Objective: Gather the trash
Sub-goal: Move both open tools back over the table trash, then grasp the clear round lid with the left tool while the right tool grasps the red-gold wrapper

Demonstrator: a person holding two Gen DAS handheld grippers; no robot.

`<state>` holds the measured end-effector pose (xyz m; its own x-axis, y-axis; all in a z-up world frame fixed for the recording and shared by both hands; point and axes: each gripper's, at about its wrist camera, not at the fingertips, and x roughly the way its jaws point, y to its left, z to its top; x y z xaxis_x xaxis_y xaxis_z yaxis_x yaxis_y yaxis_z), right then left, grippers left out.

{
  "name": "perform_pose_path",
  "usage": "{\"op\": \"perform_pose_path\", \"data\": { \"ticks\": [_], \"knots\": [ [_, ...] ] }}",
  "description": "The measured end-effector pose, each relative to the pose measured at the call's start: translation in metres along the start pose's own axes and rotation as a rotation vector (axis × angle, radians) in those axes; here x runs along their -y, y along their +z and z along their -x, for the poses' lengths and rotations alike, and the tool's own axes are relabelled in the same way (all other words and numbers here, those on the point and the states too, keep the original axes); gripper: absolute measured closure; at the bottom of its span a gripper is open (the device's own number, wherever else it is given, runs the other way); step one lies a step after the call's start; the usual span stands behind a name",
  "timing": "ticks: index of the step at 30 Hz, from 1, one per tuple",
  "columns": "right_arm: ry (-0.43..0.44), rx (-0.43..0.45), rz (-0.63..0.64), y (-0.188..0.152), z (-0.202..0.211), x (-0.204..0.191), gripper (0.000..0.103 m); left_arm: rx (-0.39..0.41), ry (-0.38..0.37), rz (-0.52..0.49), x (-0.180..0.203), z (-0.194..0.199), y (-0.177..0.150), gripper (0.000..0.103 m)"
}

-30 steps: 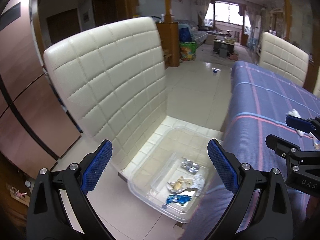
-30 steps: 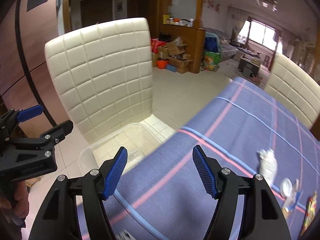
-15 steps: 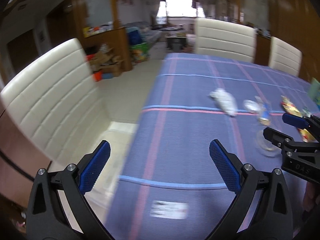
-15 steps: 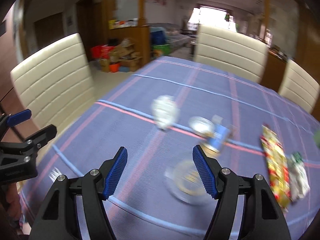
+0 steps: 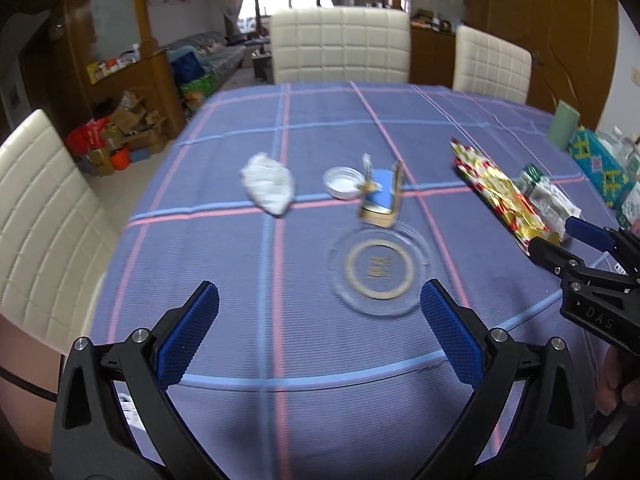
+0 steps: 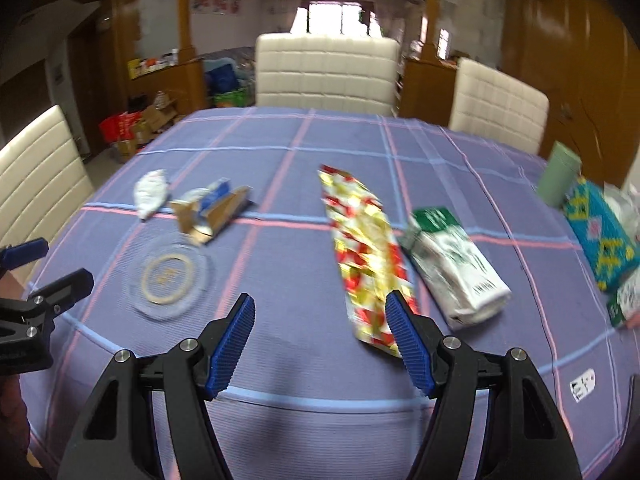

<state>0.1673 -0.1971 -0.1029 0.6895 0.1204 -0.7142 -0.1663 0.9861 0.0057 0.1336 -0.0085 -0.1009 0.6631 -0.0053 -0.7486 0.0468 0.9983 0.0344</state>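
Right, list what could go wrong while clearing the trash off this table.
1. The clear glass dish lies flat close to the torn blue carton; a reach for the carton might knock it.
2. The crumpled white wrapper looks light and could slip from the jaws.
3. The long foil snack bag touches the green-and-white pack, so grabbing one may drag the other.

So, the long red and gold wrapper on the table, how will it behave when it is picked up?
The red and gold wrapper lies flat and looks empty, so it is probably very light. Its crinkled foil look suggests it will flop and bend when lifted by one end. The shiny surface may be slippery, so it could slide on the tablecloth if pushed.
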Motion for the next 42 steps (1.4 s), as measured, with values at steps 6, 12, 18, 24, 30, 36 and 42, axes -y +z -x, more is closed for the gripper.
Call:
{"op": "perform_pose_path", "data": {
  "ticks": [6, 12, 18, 24, 30, 36, 42],
  "knots": [
    [0.003, -0.035, -0.028, -0.007, -0.018, 0.02, 0.037, -0.058, -0.021, -0.019, 0.02, -0.026, 0.006, 0.004],
    [0.018, -0.068, -0.047, -0.009, -0.033, 0.025, 0.037, -0.097, -0.01, -0.051, 0.033, -0.049, 0.011, 0.004],
    [0.025, -0.07, -0.043, -0.006, -0.045, 0.024, 0.037, -0.133, -0.017, -0.058, 0.039, -0.073, 0.016, 0.004],
    [0.019, -0.076, -0.032, -0.005, -0.05, 0.02, 0.037, -0.152, -0.015, -0.051, 0.038, -0.087, 0.017, 0.003],
    [0.019, -0.087, -0.013, -0.004, -0.053, 0.016, 0.042, -0.159, -0.049, -0.036, 0.032, -0.089, 0.016, 0.004],
    [0.087, -0.066, -0.058, -0.005, -0.048, 0.021, 0.077, -0.139, -0.047, -0.064, 0.036, -0.083, 0.014, 0.014],
    [0.116, -0.053, -0.051, -0.005, -0.042, 0.011, 0.091, -0.121, -0.028, -0.044, 0.029, -0.074, 0.013, 0.014]
  ]
}}
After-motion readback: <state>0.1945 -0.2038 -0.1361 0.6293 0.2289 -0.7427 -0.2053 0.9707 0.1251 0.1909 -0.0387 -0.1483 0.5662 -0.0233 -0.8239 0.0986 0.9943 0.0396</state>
